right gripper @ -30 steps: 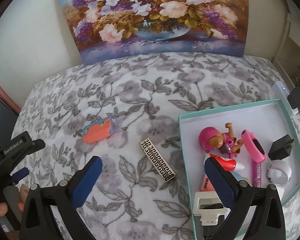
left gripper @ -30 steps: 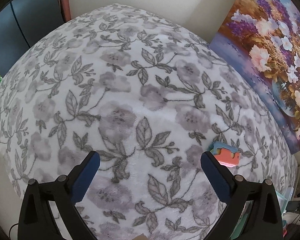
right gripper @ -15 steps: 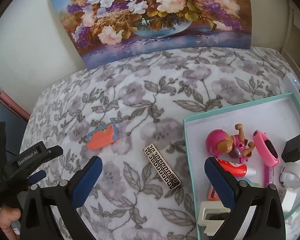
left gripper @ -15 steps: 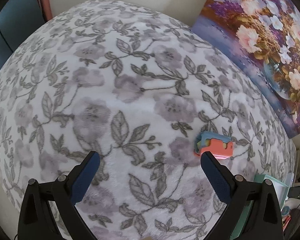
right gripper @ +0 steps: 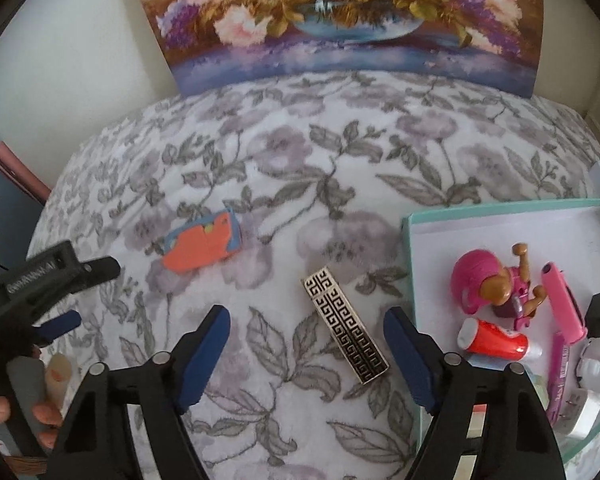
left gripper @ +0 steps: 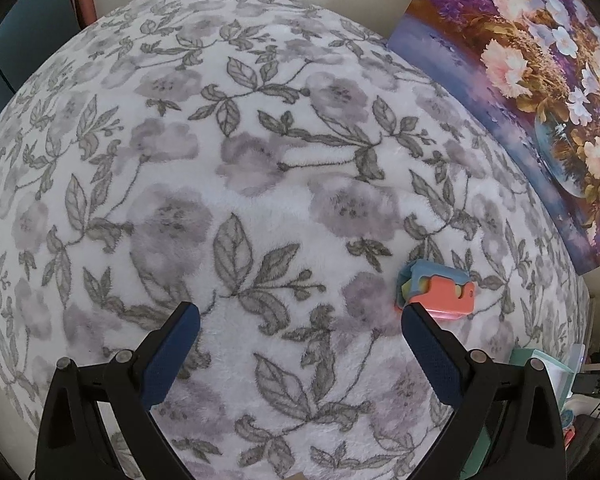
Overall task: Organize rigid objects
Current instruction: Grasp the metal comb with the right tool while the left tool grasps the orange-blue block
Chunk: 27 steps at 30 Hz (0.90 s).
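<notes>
A: While the right gripper [right gripper: 306, 340] hangs over the blanket [right gripper: 340, 152], its jaws are closing, with the patterned bar [right gripper: 345, 325] between them but no pad on it yet. Item one: bar, lying flat, aslant, just left of the tray [right gripper: 414, 236].

B: Advice: square the jaws across its narrow width and press only once low (fleece yields). Item two?

A: Orange-and-blue piece [left gripper: 436, 292], beside the empty left gripper [left gripper: 300, 320], jaws spread wide.

B: Tray crowded; I'd pick a bare patch.
</notes>
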Tool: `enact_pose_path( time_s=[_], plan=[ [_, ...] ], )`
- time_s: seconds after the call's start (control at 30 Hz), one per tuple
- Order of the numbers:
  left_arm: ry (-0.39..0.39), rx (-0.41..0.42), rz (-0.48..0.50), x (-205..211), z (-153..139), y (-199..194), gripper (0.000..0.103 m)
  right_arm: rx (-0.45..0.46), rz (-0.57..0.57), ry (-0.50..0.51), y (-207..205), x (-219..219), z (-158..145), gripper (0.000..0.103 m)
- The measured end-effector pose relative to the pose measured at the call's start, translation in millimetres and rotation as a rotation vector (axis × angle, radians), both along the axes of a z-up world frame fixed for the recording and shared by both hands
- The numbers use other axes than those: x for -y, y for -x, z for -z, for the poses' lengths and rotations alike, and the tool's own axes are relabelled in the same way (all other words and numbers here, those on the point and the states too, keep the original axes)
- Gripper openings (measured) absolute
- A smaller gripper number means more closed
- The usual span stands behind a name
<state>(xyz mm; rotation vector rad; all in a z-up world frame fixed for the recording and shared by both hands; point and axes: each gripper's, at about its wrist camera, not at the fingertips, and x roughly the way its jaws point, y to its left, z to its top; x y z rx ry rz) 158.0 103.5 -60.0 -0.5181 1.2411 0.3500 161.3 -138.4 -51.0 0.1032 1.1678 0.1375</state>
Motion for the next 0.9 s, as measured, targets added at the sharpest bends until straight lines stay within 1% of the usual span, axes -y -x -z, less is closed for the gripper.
enact_pose_path(
  time_s=[0.07,0.13,0.27,0.33,0.47,0.53,0.67,0.73,0.9],
  plan=[
    [0.005,-0.003,0.001,0.4,1.0,-0.2,0.101,-0.01,-0.004,0.006,-0.3,-0.7,5.8,0.078],
    [0.008,-0.007,0.004,1.7,2.1,-0.6,0.101,-0.017,-0.007,0.03,-0.8,-0.7,11.3,0.067],
    [0.016,-0.015,0.008,4.1,5.1,-2.9,0.101,-0.034,0.002,0.057,-2.8,3.0,21.3,0.059],
    [0.017,-0.018,0.013,4.5,6.0,-3.5,0.101,-0.037,0.006,0.062,-4.3,4.4,24.2,0.052],
    [0.019,-0.021,0.021,5.4,8.0,-5.2,0.101,-0.045,0.017,0.072,-7.2,6.4,30.0,0.047],
    [0.027,-0.019,0.026,6.2,8.8,-7.0,0.101,-0.048,0.026,0.075,-8.5,8.1,31.9,0.041],
    [0.049,0.003,0.045,12.7,7.9,-13.5,0.101,-0.047,0.048,0.052,-11.9,13.0,33.4,0.035],
    [0.057,0.017,0.056,17.3,7.9,-17.1,0.101,-0.045,0.063,0.045,-13.0,15.7,32.8,0.031],
    [0.083,0.046,0.097,32.7,9.9,-25.6,0.101,-0.035,0.072,0.029,-18.6,16.3,31.6,0.024]
  ],
)
